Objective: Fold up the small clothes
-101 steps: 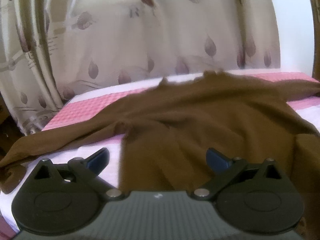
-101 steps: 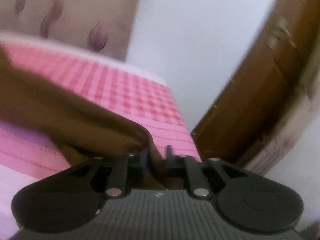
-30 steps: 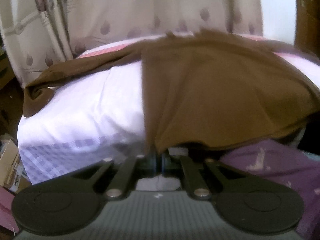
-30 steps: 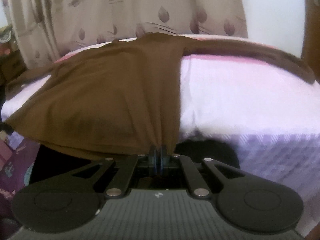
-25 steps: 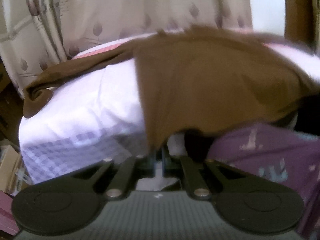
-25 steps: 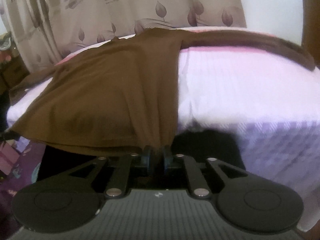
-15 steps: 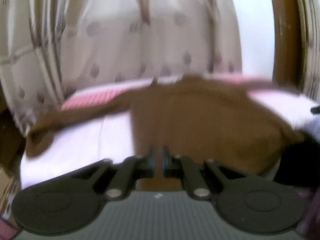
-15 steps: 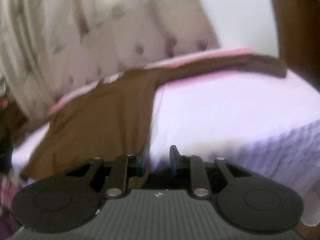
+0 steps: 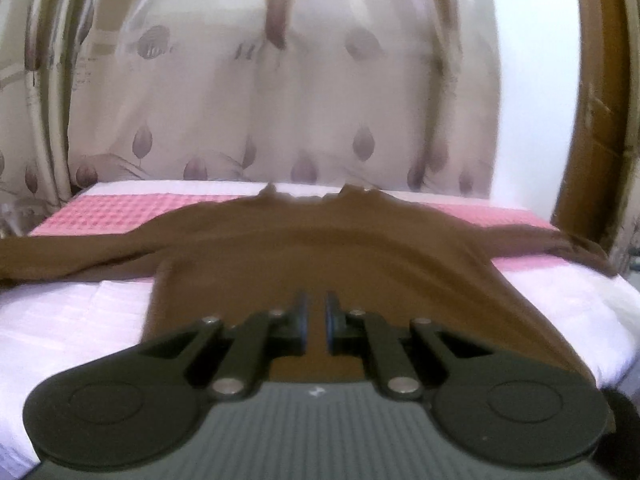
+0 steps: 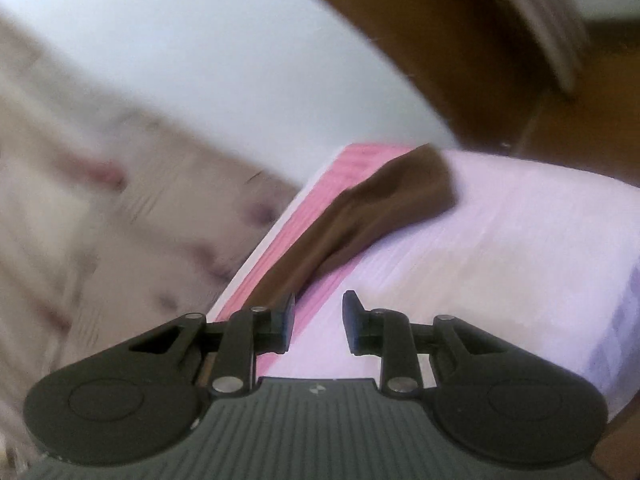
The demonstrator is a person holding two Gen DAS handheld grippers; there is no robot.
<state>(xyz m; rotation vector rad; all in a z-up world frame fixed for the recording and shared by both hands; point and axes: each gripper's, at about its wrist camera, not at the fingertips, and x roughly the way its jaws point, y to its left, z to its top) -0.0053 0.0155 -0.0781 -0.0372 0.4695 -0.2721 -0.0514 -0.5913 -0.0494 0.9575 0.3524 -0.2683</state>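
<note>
Ahead, brown shirt (image 9: pixel 320 248) flat beyond left hand-held gripper (image 9: pixel 315 320).

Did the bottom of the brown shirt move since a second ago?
Yes. The brown shirt hung off the bed's near edge then; now its bottom lies up on the bed, closer to the curtain.

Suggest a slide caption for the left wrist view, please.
Left gripper, jaws nearly shut, over a brown long-sleeved top spread on the bed.

shirt (image 9: pixel 320 248) spread on bed (image 9: pixel 72 320) | sleeves out left and right | curtain (image 9: pixel 280 100) behind — door (image 9: pixel 592 120) seemingly right
</note>
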